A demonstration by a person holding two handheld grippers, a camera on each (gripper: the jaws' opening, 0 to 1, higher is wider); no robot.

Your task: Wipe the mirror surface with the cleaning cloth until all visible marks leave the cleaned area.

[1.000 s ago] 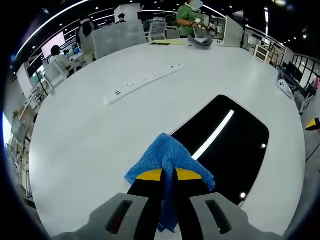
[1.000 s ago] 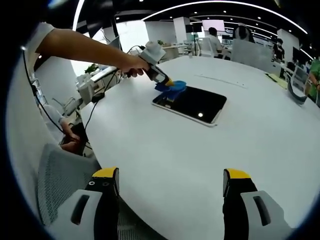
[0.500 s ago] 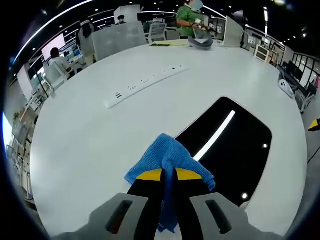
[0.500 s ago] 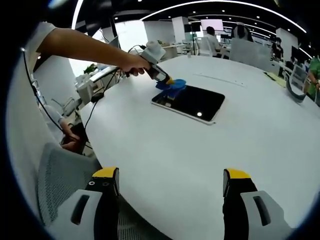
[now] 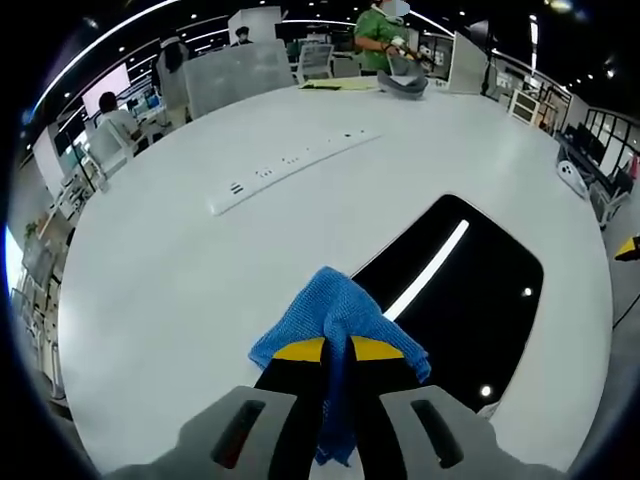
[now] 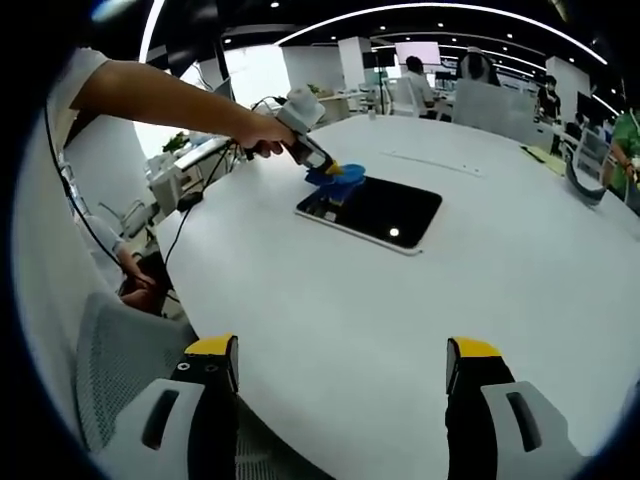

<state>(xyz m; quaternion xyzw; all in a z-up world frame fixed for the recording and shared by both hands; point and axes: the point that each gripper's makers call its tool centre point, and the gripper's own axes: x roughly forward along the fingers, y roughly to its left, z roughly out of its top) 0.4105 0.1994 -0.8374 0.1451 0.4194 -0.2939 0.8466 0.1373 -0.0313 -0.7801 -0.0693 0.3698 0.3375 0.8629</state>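
Clamped in the left gripper (image 5: 337,352), the blue cleaning cloth (image 5: 333,318) sits at the mirror's (image 5: 470,300) near corner on the white table (image 5: 180,270); a power strip (image 5: 290,160) lies well beyond. Right gripper (image 6: 340,372) hangs wide open, holding nothing, far from the mirror, which has shifted only slightly in its view since a second ago.

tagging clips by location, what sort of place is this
Most likely an open-plan office: a big white table with a power strip on it, desks with screens behind, and people working in the background.
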